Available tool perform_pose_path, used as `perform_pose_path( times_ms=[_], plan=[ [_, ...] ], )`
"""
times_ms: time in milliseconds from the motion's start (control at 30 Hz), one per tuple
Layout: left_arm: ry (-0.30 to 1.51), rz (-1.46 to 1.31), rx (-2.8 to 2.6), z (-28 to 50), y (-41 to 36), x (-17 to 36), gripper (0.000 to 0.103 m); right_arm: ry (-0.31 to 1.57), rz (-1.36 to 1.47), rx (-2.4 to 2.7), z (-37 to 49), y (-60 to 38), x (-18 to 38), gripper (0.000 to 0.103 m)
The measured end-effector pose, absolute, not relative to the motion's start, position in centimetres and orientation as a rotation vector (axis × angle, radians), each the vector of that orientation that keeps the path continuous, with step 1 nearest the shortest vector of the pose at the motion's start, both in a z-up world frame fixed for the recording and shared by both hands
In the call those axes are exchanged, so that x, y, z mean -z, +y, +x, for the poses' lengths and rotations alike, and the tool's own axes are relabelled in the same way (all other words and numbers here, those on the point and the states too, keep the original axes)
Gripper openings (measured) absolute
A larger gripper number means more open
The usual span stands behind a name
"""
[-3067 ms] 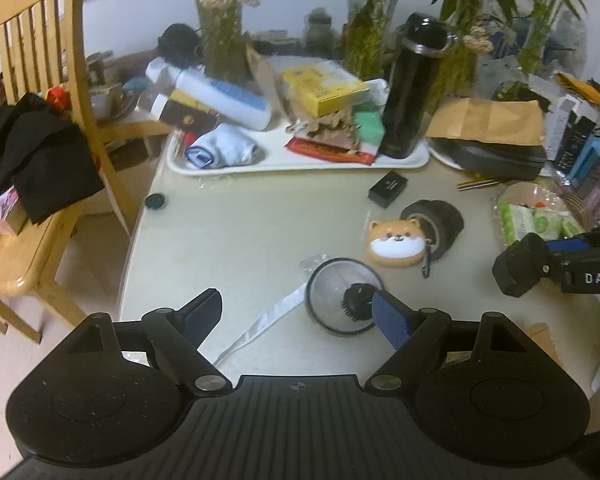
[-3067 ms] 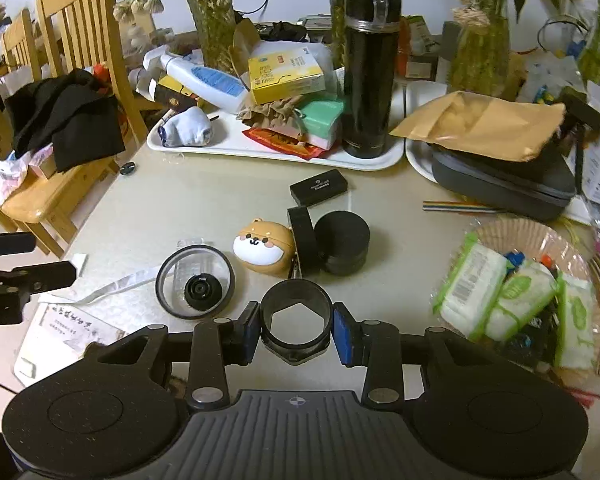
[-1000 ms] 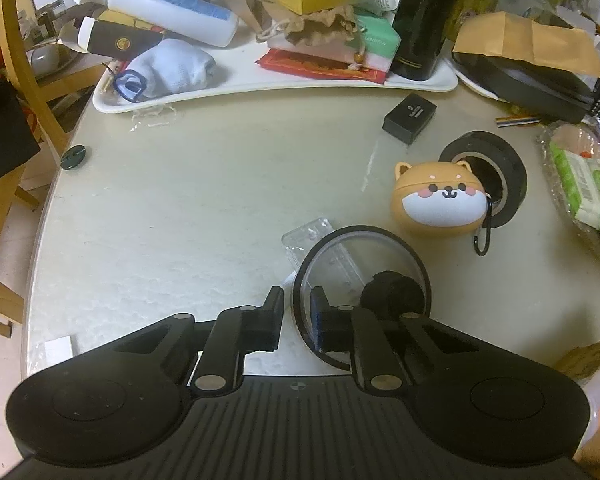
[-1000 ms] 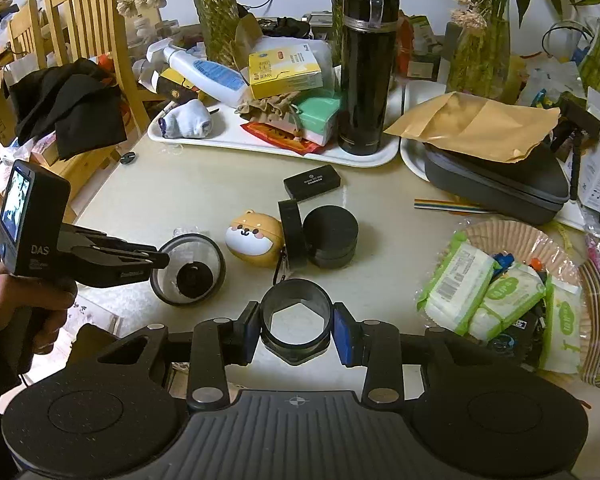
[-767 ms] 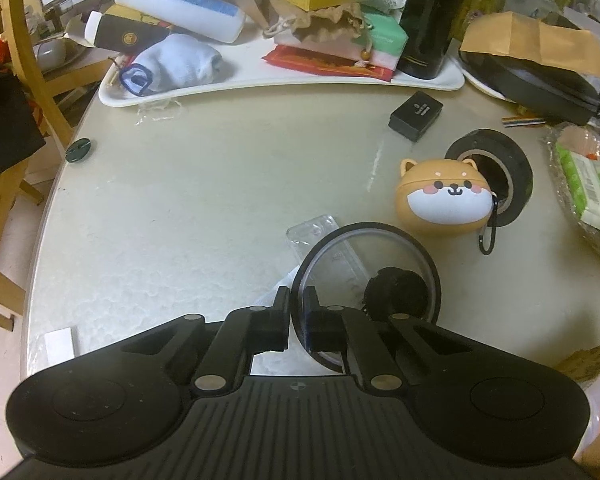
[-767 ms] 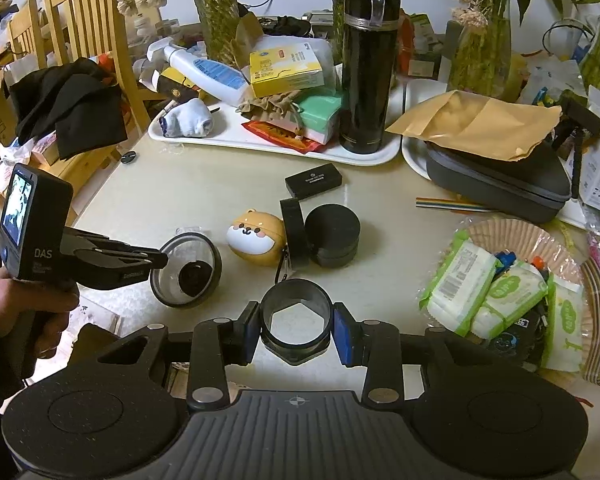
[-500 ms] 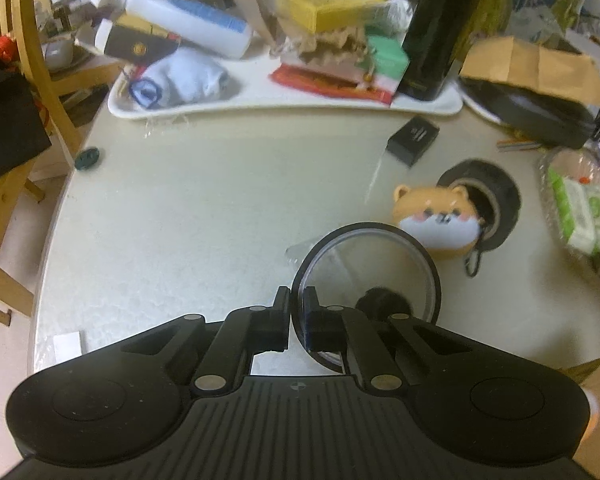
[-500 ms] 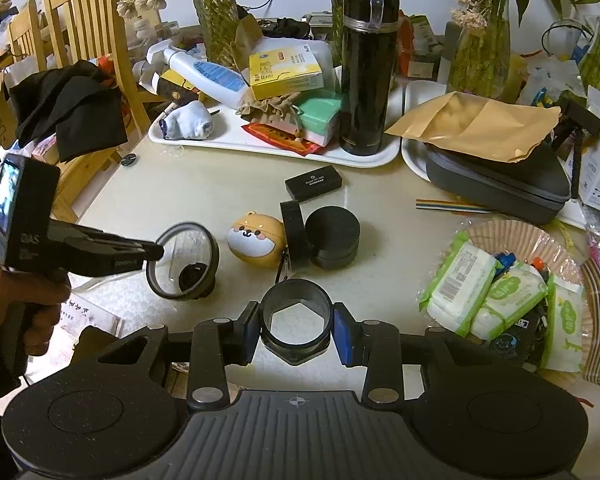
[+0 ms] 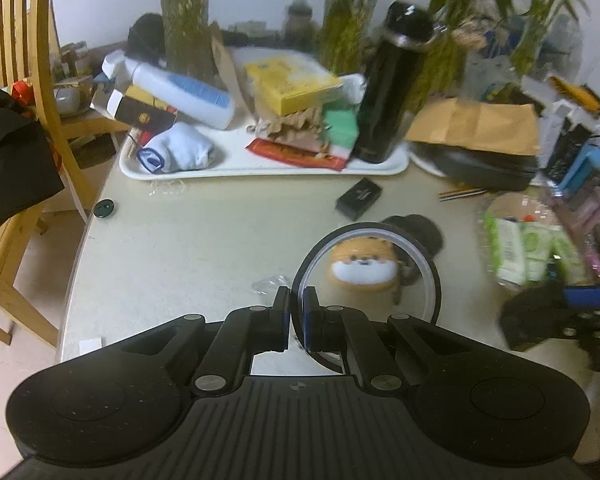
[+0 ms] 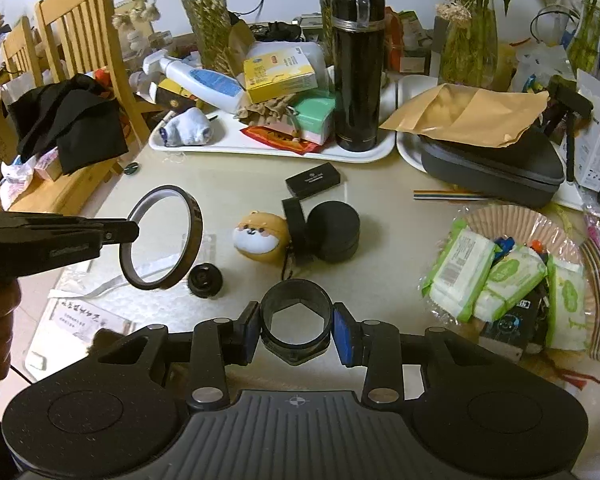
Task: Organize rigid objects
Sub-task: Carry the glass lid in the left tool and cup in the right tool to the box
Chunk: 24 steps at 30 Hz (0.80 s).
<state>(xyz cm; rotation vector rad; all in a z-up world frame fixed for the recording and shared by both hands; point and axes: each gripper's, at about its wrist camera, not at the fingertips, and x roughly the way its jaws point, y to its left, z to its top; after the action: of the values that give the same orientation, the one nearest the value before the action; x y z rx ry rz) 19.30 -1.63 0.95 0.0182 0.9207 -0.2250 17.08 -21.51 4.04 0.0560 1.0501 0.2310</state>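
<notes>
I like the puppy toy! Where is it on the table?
In the right wrist view, the puppy toy sits mid-table, just left of the round black case and right of the lifted ring.

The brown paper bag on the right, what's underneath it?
The brown paper bag lies on a dark zippered case, which sits on a white tray. What the case holds cannot be seen.

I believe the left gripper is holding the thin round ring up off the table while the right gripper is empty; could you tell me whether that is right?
Not quite. The left gripper does hold the thin round ring up off the table, but the right gripper is not empty: its pads clamp a short black ring with a hexagonal opening, as the right wrist view shows.
</notes>
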Motion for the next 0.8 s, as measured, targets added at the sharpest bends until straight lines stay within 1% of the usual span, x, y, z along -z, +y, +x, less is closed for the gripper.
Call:
perform_pose_path(
  times_ms=[300, 533, 800],
  plan=[
    [0.88, 0.003, 0.296, 15.4, -1.8, -3.0, 0.007, 1.033, 0.079, -0.204, 15.7, -21.9, -5.0, 0.041],
    [0.89, -0.013, 0.293, 14.3, -1.3, -2.9, 0.007, 1.023, 0.101, -0.188, 14.3, -22.4, -5.5, 0.041],
    [0.907, 0.034, 0.322, 12.5, -1.6, -2.8, 0.007, 0.999, 0.106, -0.197, 13.1, -22.3, -5.8, 0.041]
  ],
)
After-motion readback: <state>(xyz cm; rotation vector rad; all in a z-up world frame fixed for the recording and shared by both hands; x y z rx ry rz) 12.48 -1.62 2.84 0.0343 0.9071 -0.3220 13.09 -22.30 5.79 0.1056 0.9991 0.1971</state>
